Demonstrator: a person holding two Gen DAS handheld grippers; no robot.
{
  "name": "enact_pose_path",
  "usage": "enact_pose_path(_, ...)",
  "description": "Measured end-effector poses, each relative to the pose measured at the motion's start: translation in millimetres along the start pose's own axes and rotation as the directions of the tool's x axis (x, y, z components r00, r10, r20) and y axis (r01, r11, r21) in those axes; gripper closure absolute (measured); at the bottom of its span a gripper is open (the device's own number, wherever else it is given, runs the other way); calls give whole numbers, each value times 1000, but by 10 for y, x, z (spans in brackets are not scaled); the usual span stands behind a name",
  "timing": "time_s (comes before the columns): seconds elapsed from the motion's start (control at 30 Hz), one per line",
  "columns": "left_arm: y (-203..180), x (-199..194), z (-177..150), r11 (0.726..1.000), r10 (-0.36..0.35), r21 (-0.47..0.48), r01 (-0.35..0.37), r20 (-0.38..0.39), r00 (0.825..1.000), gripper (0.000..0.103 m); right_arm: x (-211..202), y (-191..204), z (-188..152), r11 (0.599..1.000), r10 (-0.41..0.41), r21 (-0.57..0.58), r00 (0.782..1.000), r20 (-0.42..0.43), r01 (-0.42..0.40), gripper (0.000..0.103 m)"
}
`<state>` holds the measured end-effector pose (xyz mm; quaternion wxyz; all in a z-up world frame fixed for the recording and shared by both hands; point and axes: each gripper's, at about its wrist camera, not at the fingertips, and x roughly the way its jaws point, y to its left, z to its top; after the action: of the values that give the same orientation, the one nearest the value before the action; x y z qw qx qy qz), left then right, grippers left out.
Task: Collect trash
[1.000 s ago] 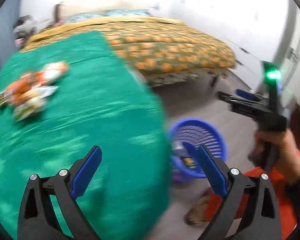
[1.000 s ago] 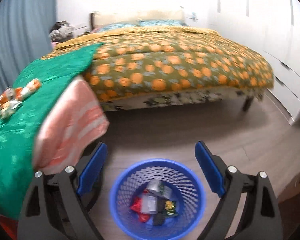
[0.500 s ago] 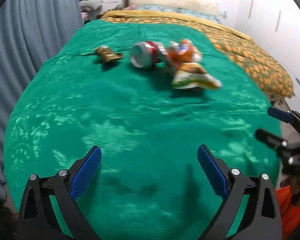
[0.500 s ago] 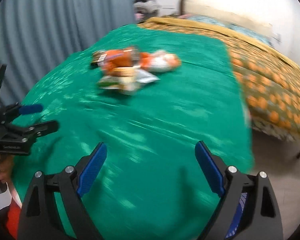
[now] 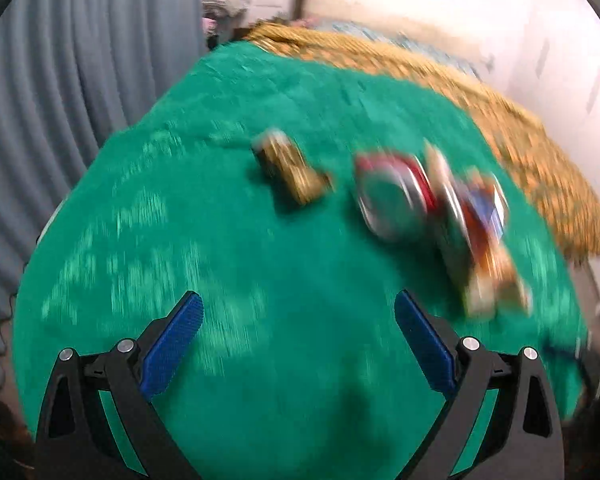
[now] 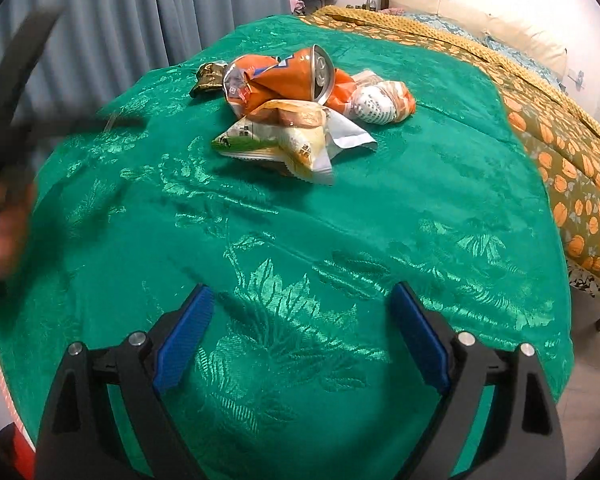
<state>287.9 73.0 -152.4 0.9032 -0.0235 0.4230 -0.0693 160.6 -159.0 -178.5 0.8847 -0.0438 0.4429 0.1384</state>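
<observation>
Green satin cloth [image 6: 300, 240] with a leaf pattern covers the tabletop in front of me, and the trash sits in one heap on its far half. From my right wrist view the heap is sharp: a crushed orange can [image 6: 288, 74] lies on its side on top, open end turned toward the right, resting against a pale snack wrapper [image 6: 284, 140] with green print that is nearest to me. Just to the right of the can, touching the heap, is a round orange-and-white packet [image 6: 380, 104]. A small dark gold wrapper [image 6: 208, 76] lies at the left edge of the heap, just beside the can.

My right hand-held gripper [image 6: 300, 340] hangs above the near part of the cloth, jaws spread wide with nothing between the blue pads [image 6: 184, 334], well short of the trash. My left hand-held gripper [image 5: 296, 344] is likewise wide and empty over the cloth. Its view is smeared by motion blur, but I can make out the gold wrapper [image 5: 292, 172] lying apart to the left, a red-and-silver can [image 5: 392, 196] end-on, and the orange packets [image 5: 484, 240] to its right; finer detail there I cannot tell.

Beyond the cloth on the right lies a bed with an orange-spotted quilt [image 6: 572, 152], and grey curtains [image 6: 140, 12] hang along the left.
</observation>
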Motion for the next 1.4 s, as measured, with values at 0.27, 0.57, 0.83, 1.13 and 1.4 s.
enact_pose_path(0.27,59,712,848,990,72,-120,-72,-4,997,24,10,-5,7,1000,-4,4,1000,0,4,14)
enact_pose_path(0.57,117,1110,888,989,84,-116,-90,-50,995,61,16,-20,20,1000,0,8,1000,-1,0,14)
enact_pose_path(0.83,298,409,464,999,-37,7,38,-102,994,61,13,-19,20,1000,0,8,1000,-1,0,14)
enact_pose_path(1.13,-80,-157,-610,962,-158,193,191,-174,972,57,24,-23,24,1000,-5,6,1000,-2,5,14)
enact_pose_path(1.4,-141,-158,-766,978,-52,196,71,-100,994,20,23,-46,13,1000,3,17,1000,-3,-3,13)
